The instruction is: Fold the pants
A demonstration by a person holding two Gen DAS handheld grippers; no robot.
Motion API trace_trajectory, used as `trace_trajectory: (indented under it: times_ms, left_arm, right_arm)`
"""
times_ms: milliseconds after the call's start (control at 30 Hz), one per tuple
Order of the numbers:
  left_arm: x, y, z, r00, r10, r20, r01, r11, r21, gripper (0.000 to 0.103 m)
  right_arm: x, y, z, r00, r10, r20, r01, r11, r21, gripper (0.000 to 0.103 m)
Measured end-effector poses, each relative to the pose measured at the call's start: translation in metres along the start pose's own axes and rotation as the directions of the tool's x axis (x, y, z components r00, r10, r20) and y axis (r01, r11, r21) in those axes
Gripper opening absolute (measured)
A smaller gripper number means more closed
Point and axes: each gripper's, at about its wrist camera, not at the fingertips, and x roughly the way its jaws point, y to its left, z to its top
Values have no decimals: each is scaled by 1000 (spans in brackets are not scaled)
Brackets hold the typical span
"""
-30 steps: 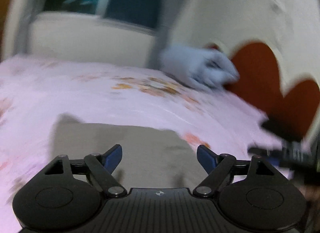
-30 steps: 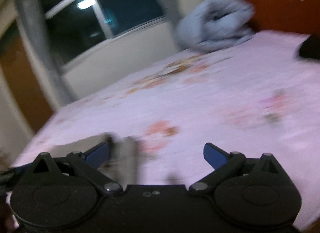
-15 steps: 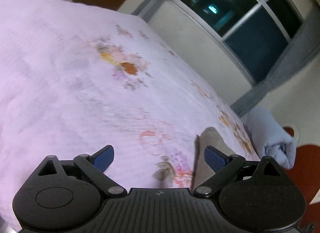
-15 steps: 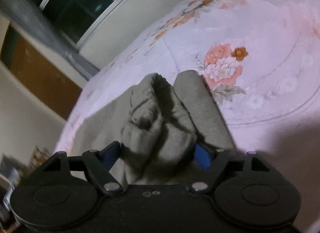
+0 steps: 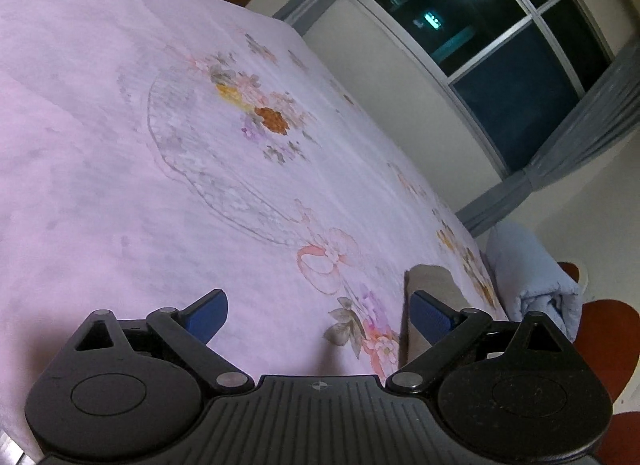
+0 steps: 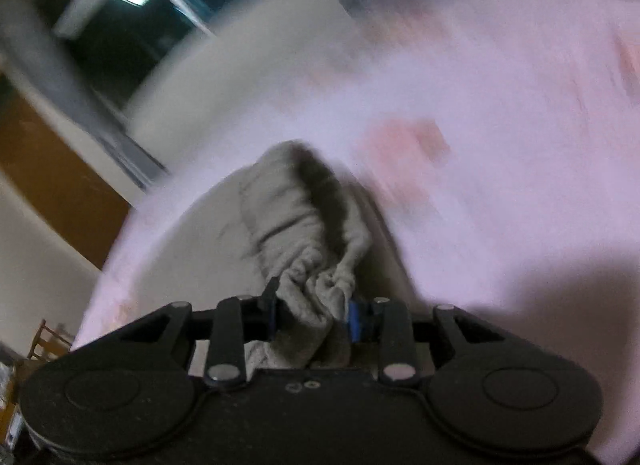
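The grey pants (image 6: pixel 288 221) lie on the pink flowered bed sheet (image 6: pixel 500 145). My right gripper (image 6: pixel 310 311) is shut on a bunched fold of the pants, which rises between its blue pads. The right wrist view is blurred by motion. In the left wrist view a narrow strip of the grey pants (image 5: pixel 430 285) shows by the right finger. My left gripper (image 5: pixel 316 315) is open and empty, low over the bed sheet (image 5: pixel 160 185), with the pants just at its right fingertip.
A rolled light blue blanket (image 5: pixel 528 273) lies at the far end of the bed by the red headboard (image 5: pixel 612 341). A dark window (image 5: pixel 500 45) with grey curtains is behind the bed. A wooden chair (image 6: pixel 48 339) stands beside the bed.
My right gripper has closed tight on the bunched pants and is moving with them. My left gripper has moved very little and stays open.
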Motion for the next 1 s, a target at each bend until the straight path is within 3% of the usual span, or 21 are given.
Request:
trace_trajectory:
  times_ms: [67, 200, 267, 333, 433, 533, 600, 667, 767, 833, 900, 1000]
  left_arm:
    - [-1, -3, 0, 1000, 3, -3, -3, 1000, 11, 96]
    - [3, -20, 3, 999, -26, -27, 27, 999, 29, 97]
    - [15, -50, 5, 998, -51, -36, 54, 993, 107, 97]
    - [31, -90, 5, 998, -56, -38, 63, 967, 245, 97]
    - [64, -152, -2, 999, -25, -32, 37, 887, 460, 97]
    - [102, -176, -14, 996, 50, -68, -6, 849, 529, 97]
    - [130, -175, -25, 981, 161, -113, -72, 830, 553, 97]
    - [152, -165, -33, 950, 260, -170, -121, 812, 571, 97]
    - [146, -146, -27, 953, 230, -199, -95, 846, 525, 99]
    - [129, -136, -15, 964, 175, -202, -58, 874, 482, 99]
    - [114, -118, -4, 967, 49, -251, 54, 920, 388, 99]
    - [109, -99, -3, 948, -87, -307, 176, 946, 274, 99]
  right_arm:
    - [-15, 6, 6, 999, -7, 49, 9, 999, -33, 41]
    - [-55, 27, 22, 976, 20, 216, 19, 984, -175, 42]
    - [-54, 39, 32, 976, 80, 203, -32, 973, -229, 42]
    - [-42, 55, 37, 978, 98, 185, -40, 954, -296, 42]
    - [-11, 88, 43, 986, 6, 168, 72, 887, -457, 49]
    - [20, 103, 45, 975, -113, 189, 203, 796, -570, 57]
    - [47, 101, 48, 962, -217, 168, 274, 754, -597, 57]
    - [77, 83, 50, 944, -321, 75, 298, 733, -612, 57]
    - [75, 59, 60, 951, -304, 50, 277, 774, -569, 74]
    - [44, 44, 74, 981, -182, 65, 192, 873, -449, 68]
    - [21, 18, 86, 999, -33, 25, 39, 956, -292, 69]
    - [13, -13, 90, 995, 80, -66, -88, 987, -134, 67]
